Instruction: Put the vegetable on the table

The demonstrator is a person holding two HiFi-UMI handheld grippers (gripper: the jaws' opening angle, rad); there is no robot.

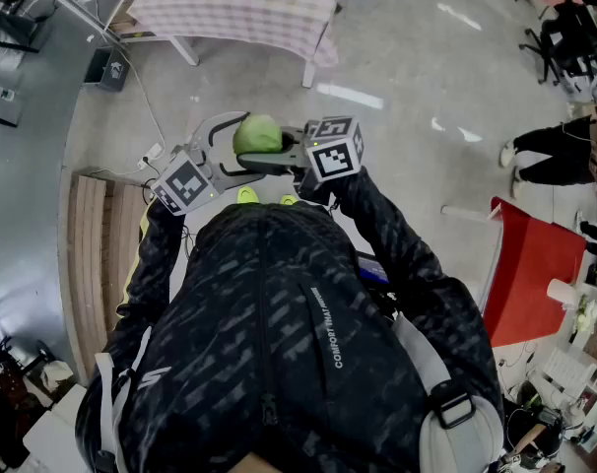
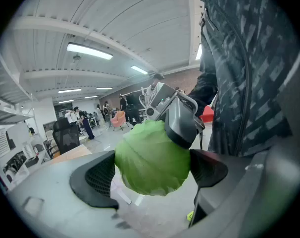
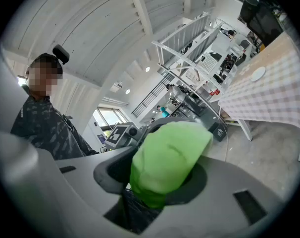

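Note:
A round green cabbage [image 1: 257, 134] hangs in front of the person's chest, above the grey floor. My right gripper [image 1: 271, 152] is shut on it; in the right gripper view the cabbage [image 3: 167, 157] fills the gap between the pads of that gripper [image 3: 162, 176]. My left gripper [image 1: 237, 146] comes from the left with its jaws spread wide around the same cabbage [image 2: 152, 157]. The cabbage sits between the dark pads of my left gripper [image 2: 152, 175], with the right gripper's finger clamped on its top. A table with a checked cloth [image 1: 279, 8] stands ahead.
A wooden slatted platform [image 1: 87, 244] lies on the floor to the left, with cables [image 1: 151, 154] near it. A red board [image 1: 530, 274] leans at the right, and a person's legs [image 1: 555, 156] show beyond it. Desks and chairs line the room's edges.

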